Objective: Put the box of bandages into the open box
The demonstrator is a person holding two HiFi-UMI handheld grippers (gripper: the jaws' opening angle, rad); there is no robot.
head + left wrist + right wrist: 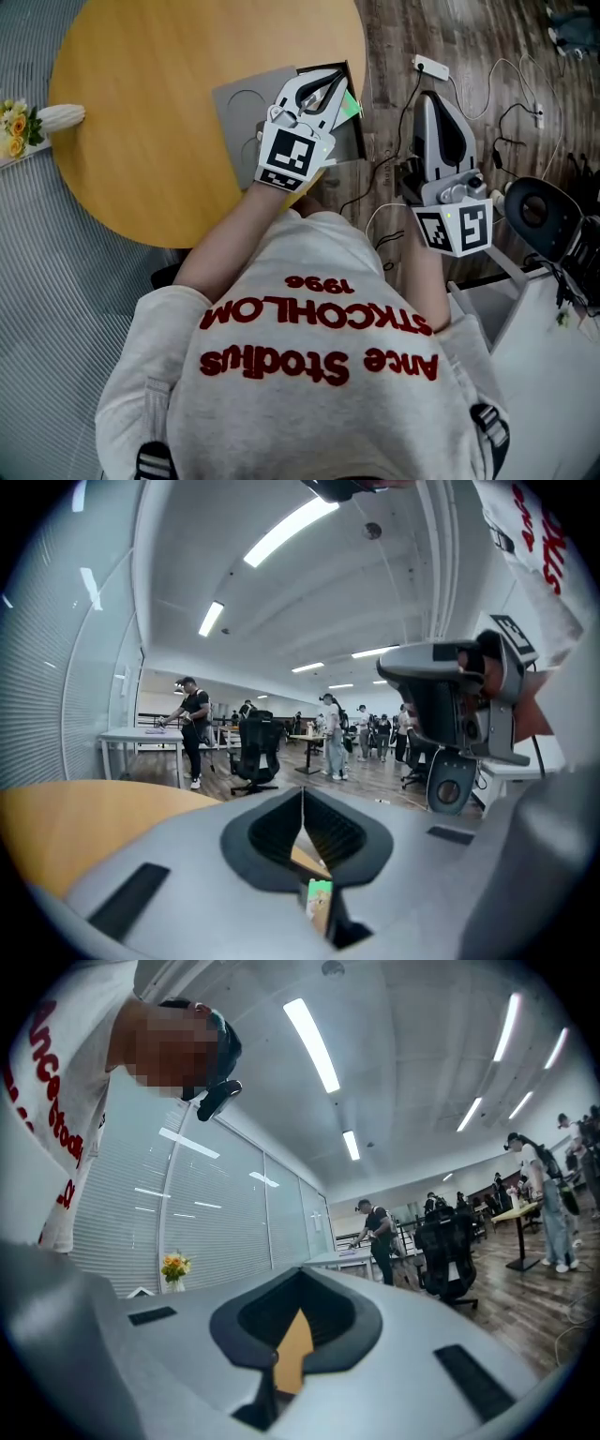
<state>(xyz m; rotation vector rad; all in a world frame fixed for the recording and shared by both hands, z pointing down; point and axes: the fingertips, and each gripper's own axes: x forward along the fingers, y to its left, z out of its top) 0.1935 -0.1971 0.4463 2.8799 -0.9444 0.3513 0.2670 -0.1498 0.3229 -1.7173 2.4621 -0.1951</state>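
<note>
The open box [349, 141] sits at the right edge of the round yellow table [141, 112], its grey flap [246, 103] folded out to the left. A green box of bandages [352, 105] lies inside it, just right of my left gripper's tip. My left gripper [335, 82] hovers over the open box with its jaws shut and nothing between them. In the left gripper view the jaws [302, 794] meet in a line, and the bandage box [319, 900] shows below them. My right gripper [433, 101] is held over the floor to the right, shut and empty [300, 1274].
A white vase [61, 115] lies at the table's left edge beside flowers [13, 127]. A power strip [431, 66] and cables run over the wooden floor. A black round device [536, 211] and a white surface [534, 319] stand at the right. People stand far off.
</note>
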